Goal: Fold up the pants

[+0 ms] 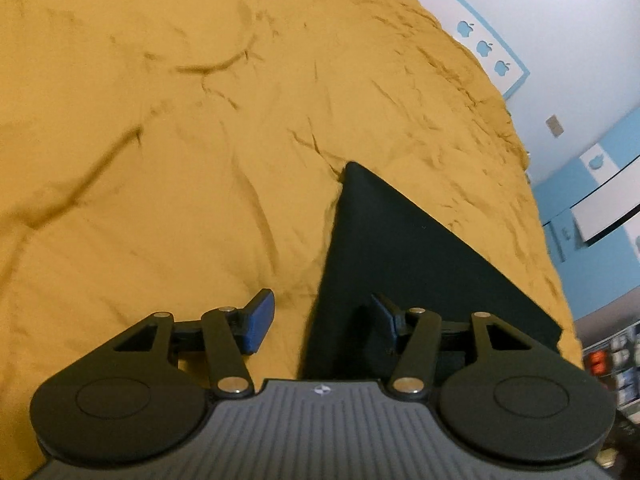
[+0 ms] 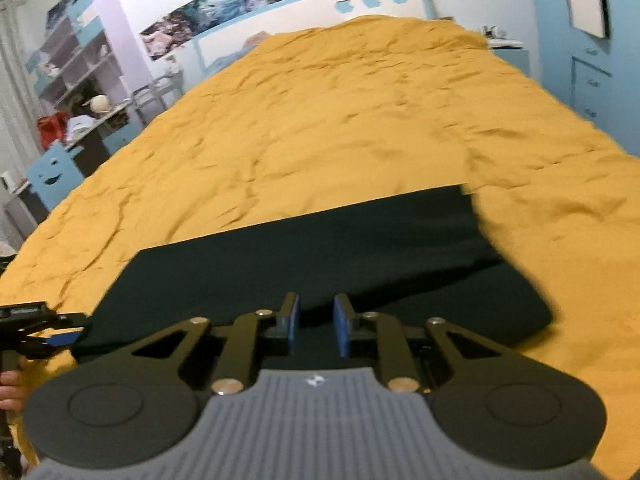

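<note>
Dark pants (image 2: 320,264) lie folded into a flat band on the yellow bedspread (image 2: 340,120), near the bed's close edge. In the right wrist view the band's long axis runs from about 8 o'clock to 2 o'clock, directly ahead of the right gripper (image 2: 316,324), at its 12. That gripper's jaws stand narrow, nothing visibly pinched between the blue pads. Left gripper (image 1: 324,318) jaws wide, empty; the pants (image 1: 400,248) stretch off toward its 1 o'clock, one pad over cloth, the other over bedspread. Left sits at the band's end, right at mid-length; judged, a next fold would go end to end.
</note>
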{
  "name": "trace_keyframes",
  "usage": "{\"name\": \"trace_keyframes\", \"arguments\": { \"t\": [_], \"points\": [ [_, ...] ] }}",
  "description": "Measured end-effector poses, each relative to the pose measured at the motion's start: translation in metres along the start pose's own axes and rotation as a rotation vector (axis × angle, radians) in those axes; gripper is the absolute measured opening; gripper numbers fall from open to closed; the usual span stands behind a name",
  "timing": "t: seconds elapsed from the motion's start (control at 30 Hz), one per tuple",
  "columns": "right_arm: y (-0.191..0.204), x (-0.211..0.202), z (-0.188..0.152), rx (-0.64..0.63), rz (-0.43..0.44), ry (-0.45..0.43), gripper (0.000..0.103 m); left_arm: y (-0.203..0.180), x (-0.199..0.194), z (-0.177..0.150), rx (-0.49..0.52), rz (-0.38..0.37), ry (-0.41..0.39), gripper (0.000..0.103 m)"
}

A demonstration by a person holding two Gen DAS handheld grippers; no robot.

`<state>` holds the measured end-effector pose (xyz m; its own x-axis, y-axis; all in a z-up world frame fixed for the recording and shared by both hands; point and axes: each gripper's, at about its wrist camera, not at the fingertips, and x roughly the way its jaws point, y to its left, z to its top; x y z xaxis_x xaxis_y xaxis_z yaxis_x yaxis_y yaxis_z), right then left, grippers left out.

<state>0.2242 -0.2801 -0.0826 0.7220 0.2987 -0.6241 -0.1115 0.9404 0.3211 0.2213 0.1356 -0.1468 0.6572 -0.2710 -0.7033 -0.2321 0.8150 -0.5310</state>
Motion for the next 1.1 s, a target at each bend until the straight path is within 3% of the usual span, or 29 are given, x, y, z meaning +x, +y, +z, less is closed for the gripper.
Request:
{"name": "trace_keyframes", "arguments": {
  "t": [0.13,0.23,0.27,0.37,0.57,0.67,0.83,1.1],
  "points": [
    [0.021,0.024,-0.004,-0.053,0.023,-0.003,0.014,0.002,0.014,0.002,-0.013,-0.026,0.014,0.058],
    [0.036,0.039,-0.006,-0.094,0.023,-0.001,0.012,0.006,0.014,0.004,-0.049,-0.060,0.010,0.034],
    [0.039,0.043,-0.006,-0.108,0.021,0.002,0.010,0.007,0.014,0.004,-0.060,-0.074,0.011,0.020],
    [0.044,0.057,-0.010,-0.130,0.013,0.020,0.006,-0.005,0.009,0.005,-0.045,-0.063,-0.027,0.010],
    [0.044,0.085,-0.020,-0.155,-0.014,0.117,0.000,-0.046,-0.016,0.013,0.007,-0.092,-0.110,0.008],
    [0.038,0.085,-0.015,-0.129,0.006,0.124,0.000,-0.082,-0.025,0.018,0.069,-0.081,-0.132,0.008],
    [0.012,0.053,0.006,-0.019,0.039,0.103,0.006,-0.157,-0.036,0.010,0.220,-0.043,-0.141,0.008],
    [-0.045,-0.007,0.022,0.090,0.032,0.039,0.006,-0.267,-0.006,-0.013,0.337,-0.145,-0.056,0.008]
  ]
}}
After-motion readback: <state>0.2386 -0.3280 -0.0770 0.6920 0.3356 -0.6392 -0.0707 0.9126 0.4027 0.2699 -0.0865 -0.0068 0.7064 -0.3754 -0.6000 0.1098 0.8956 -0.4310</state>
